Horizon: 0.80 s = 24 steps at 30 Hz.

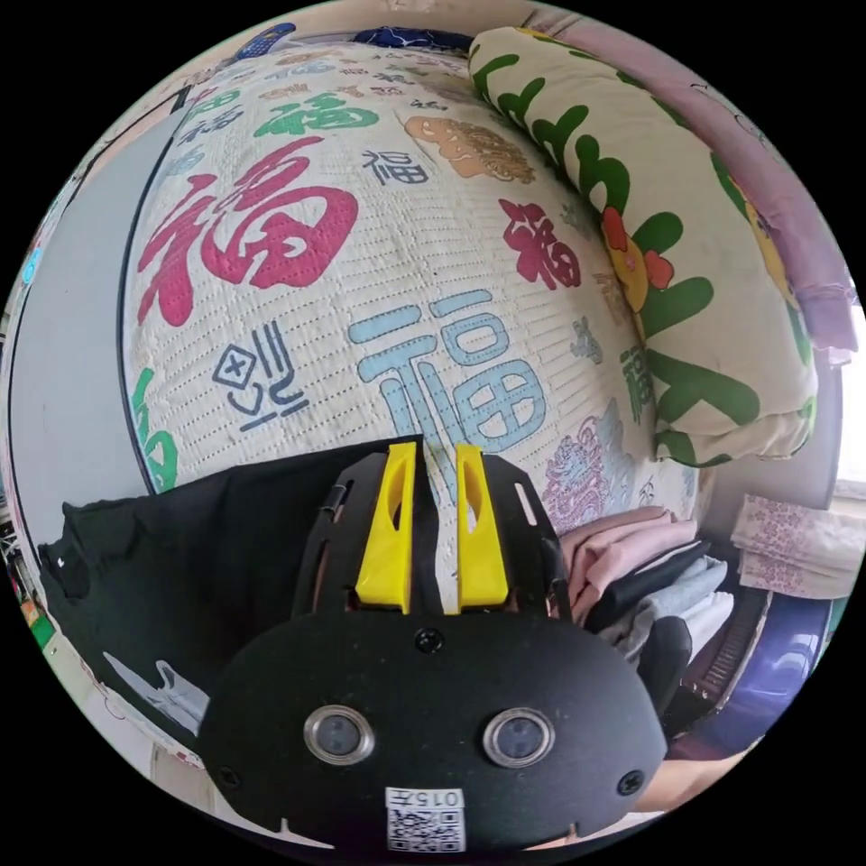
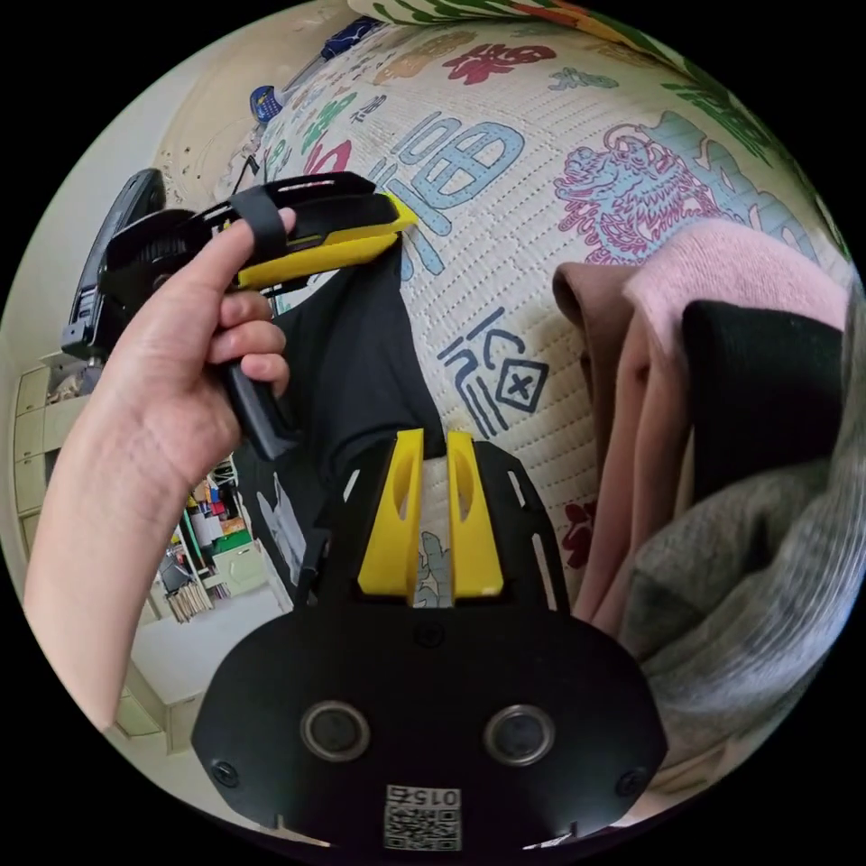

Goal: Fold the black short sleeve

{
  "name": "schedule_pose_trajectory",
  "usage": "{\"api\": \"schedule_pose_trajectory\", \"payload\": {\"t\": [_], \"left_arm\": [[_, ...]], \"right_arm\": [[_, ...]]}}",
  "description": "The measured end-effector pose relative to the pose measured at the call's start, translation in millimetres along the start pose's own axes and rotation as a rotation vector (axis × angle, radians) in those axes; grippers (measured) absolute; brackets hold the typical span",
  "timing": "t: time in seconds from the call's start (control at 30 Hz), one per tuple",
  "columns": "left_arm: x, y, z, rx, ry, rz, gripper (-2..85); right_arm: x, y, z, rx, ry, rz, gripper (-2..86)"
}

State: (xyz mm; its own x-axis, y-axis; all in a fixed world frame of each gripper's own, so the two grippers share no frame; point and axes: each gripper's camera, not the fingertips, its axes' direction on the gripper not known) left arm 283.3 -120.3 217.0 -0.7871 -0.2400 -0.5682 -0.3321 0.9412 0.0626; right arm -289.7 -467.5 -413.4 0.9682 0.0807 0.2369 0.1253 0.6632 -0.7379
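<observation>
Ahead of my left gripper [image 1: 435, 451] the printed quilt [image 1: 361, 271] lies bare and flat; open passage across it. A rolled green-patterned bedding bundle [image 1: 649, 253] walls off its far side. A pile of pink, grey and black clothes [image 2: 722, 406] crowds just beside my right gripper [image 2: 435, 442], blocking that flank. On its other flank, the person's hand [image 2: 180, 361] holding the left gripper occupies the space over the black short sleeve [image 2: 361, 361].

The quilt [image 1: 379, 298] is the landmark. The shirt [image 1: 207, 559] lies on the quilt's near edge. A pillow [image 1: 649, 253] rests on its far right side. A pile of clothes [image 1: 649, 577] sits at its near right corner, beside the shirt.
</observation>
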Motion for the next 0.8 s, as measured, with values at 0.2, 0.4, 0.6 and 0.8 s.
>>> {"api": "schedule_pose_trajectory", "payload": {"t": [0.2, 0.4, 0.6, 0.8], "left_arm": [[9, 1, 8, 0.118, 0.129, -0.129, -0.1], [-22, 73, -79, 0.488, 0.331, -0.273, -0.6], [-62, 207, -121, 0.533, 0.098, -0.497, -0.7], [-52, 293, -68, 0.346, -0.106, -0.764, 0.8]], "right_arm": [[-17, 12, -10, 0.007, -0.010, -0.068, -0.3], [-76, 40, -43, 0.020, -0.117, -0.353, -0.5], [-147, 92, 11, -0.158, -0.173, -0.624, -0.1], [-154, 122, 87, -0.349, -0.119, -0.685, 6.7]]}}
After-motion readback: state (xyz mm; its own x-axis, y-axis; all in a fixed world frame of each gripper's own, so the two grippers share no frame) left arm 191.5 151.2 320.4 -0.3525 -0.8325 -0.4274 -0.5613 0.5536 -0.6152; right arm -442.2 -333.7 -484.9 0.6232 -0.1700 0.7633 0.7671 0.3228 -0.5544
